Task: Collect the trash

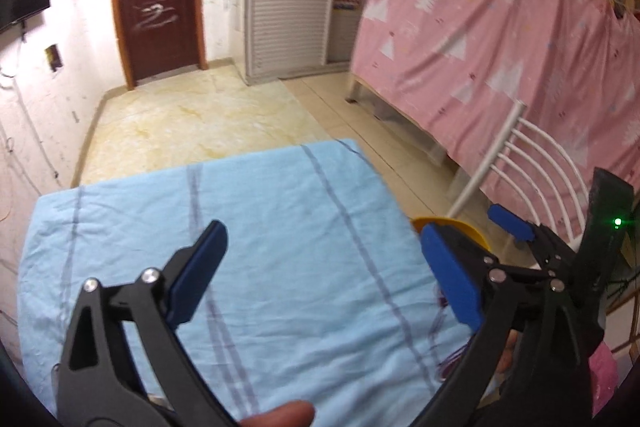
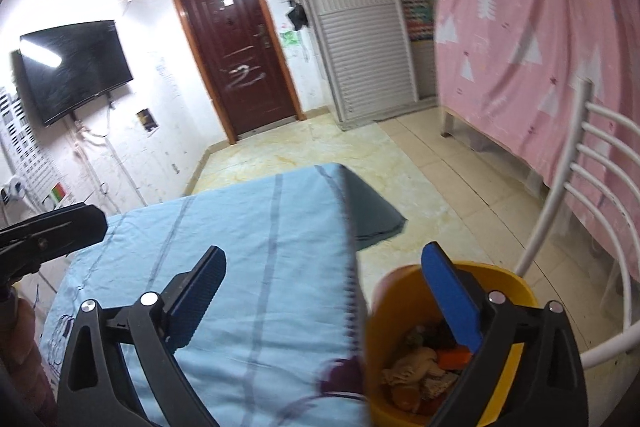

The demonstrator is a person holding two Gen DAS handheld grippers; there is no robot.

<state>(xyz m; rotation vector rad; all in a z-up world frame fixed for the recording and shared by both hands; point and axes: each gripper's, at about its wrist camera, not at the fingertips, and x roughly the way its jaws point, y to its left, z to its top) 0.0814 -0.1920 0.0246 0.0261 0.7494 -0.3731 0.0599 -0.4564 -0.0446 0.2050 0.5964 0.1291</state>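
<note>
I see both my left gripper (image 1: 320,275) and right gripper (image 2: 324,303) with fingers wide open, holding nothing. The trash (image 2: 420,367) lies inside the yellow bin (image 2: 516,287) beside the tabletop (image 1: 280,227), which looks cleared; I judge the collecting nearly finished.

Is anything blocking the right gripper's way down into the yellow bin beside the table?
Nothing visible does. The right gripper is open and empty, and the yellow bin is uncovered, with trash inside. The blue tablecloth edge lies just beside the rim.
</note>
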